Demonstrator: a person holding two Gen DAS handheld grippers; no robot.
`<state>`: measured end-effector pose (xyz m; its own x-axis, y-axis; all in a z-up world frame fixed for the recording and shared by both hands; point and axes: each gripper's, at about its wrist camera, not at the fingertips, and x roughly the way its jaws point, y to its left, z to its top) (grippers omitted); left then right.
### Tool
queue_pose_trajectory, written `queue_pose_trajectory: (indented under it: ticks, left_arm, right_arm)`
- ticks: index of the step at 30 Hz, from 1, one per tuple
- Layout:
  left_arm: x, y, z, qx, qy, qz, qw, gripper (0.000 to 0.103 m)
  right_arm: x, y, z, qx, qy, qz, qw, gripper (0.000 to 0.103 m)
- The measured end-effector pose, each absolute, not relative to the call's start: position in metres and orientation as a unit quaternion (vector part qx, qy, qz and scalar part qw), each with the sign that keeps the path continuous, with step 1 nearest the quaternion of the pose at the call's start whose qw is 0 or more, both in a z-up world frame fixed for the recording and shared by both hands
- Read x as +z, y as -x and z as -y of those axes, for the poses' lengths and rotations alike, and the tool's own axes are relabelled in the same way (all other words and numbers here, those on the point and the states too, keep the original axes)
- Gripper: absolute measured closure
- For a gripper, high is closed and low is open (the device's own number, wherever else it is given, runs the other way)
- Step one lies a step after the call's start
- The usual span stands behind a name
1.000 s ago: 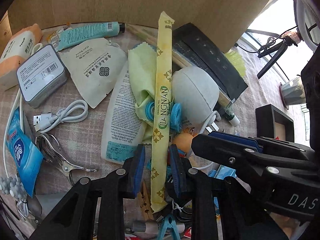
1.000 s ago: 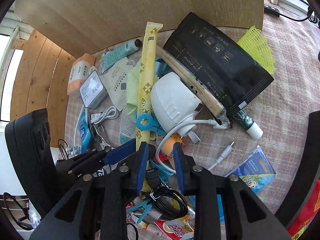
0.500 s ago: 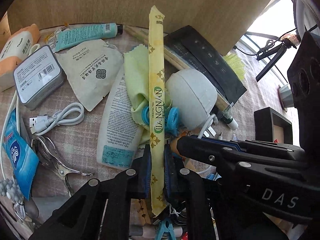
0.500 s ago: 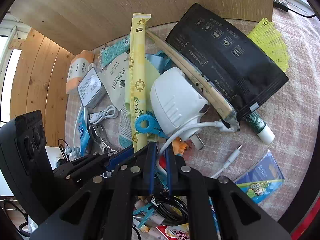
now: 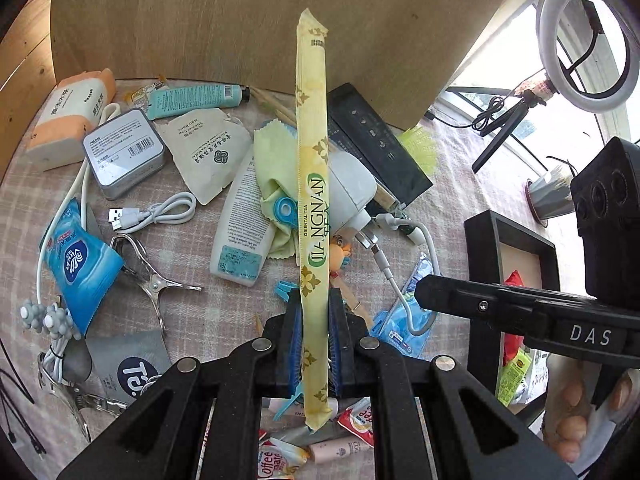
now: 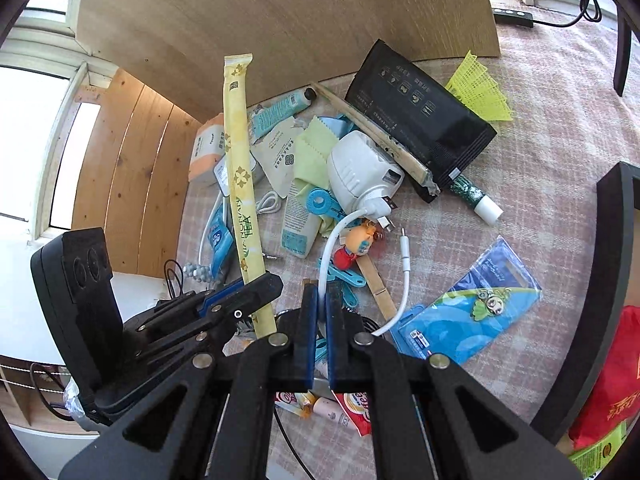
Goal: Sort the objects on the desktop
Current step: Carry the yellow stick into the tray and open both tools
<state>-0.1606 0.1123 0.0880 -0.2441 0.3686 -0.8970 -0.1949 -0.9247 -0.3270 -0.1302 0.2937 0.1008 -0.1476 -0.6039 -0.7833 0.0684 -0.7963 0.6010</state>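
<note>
1. Left tongs [image 5: 314, 344] are clamped on the long yellow tea sachet [image 5: 312, 184], gripped near its lower end. In the left wrist view the sachet points from 6 o'clock up to 12, and it looks lifted clear of the pile.
2. Right tongs [image 6: 319, 336] are pressed nearly together on the white charging cable [image 6: 332, 248]. The cable runs up toward 12 o'clock to the white plug adapter [image 6: 360, 172].
3. Risk: the sachet is held far off its middle. I judge it could droop, swing, or slip out if moved fast.
4. Risk: the cable loops around a small toy figure [image 6: 356, 242] and blue clips [image 6: 320, 200]. Pulling it would likely drag the adapter and scatter these neighbours.
5. Risk: the two tongs work close together, left just at 9 o'clock of the right. A careless move could knock them against each other.
6. Surface [image 6: 540, 184] wears a pink checked cloth and is heavily cluttered: black pouch [image 6: 420, 120], teal tube [image 5: 196, 98], metal tin [image 5: 124, 156], blue tissue pack [image 5: 76, 264], yellow cloth [image 5: 276, 156].
7. A wooden board [image 5: 200, 20] stands at 12 o'clock behind the pile. A black tray [image 5: 504, 248] sits at 3 o'clock.
8. Room: bright window and a ring light [image 5: 584, 40] at 2 o'clock in the left view.
</note>
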Motion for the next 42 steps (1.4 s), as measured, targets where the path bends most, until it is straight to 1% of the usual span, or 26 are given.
queue_pose_trajectory:
  ticks: [7, 13, 17, 25, 32, 33, 34, 35, 36, 37, 38, 42]
  left_arm:
    - [0.124, 0.134, -0.134, 0.797, 0.565, 0.064, 0.205, 0.092]
    - [0.145, 0.107, -0.178, 0.794, 0.552, 0.04, 0.251, 0.092]
    - [0.143, 0.09, -0.218, 0.779, 0.557, 0.026, 0.287, 0.092]
    - [0.14, 0.053, -0.302, 0.739, 0.57, 0.002, 0.361, 0.092]
    - [0.145, 0.029, -0.361, 0.713, 0.573, -0.022, 0.404, 0.092]
    - [0.145, 0.027, -0.367, 0.712, 0.573, -0.021, 0.406, 0.09]
    - [0.145, 0.025, -0.372, 0.71, 0.575, -0.024, 0.407, 0.076]
    - [0.145, 0.025, -0.377, 0.709, 0.578, -0.029, 0.403, 0.063]
    - [0.145, 0.024, -0.379, 0.712, 0.576, -0.031, 0.4, 0.043]
    - [0.147, 0.022, -0.38, 0.718, 0.567, -0.033, 0.401, 0.041]
    - [0.148, 0.021, -0.381, 0.723, 0.563, -0.039, 0.398, 0.041]
    - [0.148, 0.019, -0.377, 0.726, 0.561, -0.053, 0.393, 0.043]
  right_arm:
    - [0.156, 0.092, -0.351, -0.757, -0.564, 0.231, 0.236, 0.099]
    - [0.184, 0.059, -0.426, -0.788, -0.539, 0.233, 0.186, 0.099]
    - [0.191, 0.033, -0.476, -0.807, -0.522, 0.237, 0.142, 0.099]
    - [0.185, -0.01, -0.572, -0.822, -0.5, 0.269, 0.043, 0.099]
    - [0.188, -0.034, -0.622, -0.83, -0.481, 0.283, -0.01, 0.099]
    - [0.188, -0.036, -0.627, -0.831, -0.477, 0.286, -0.01, 0.098]
    - [0.187, -0.037, -0.631, -0.828, -0.478, 0.292, -0.01, 0.096]
    - [0.184, -0.037, -0.634, -0.821, -0.485, 0.301, -0.01, 0.083]
    - [0.182, -0.038, -0.637, -0.817, -0.484, 0.313, -0.01, 0.066]
    - [0.183, -0.041, -0.64, -0.819, -0.476, 0.32, -0.011, 0.061]
    - [0.184, -0.042, -0.64, -0.822, -0.474, 0.316, -0.016, 0.06]
    - [0.181, -0.039, -0.632, -0.82, -0.481, 0.309, -0.012, 0.06]
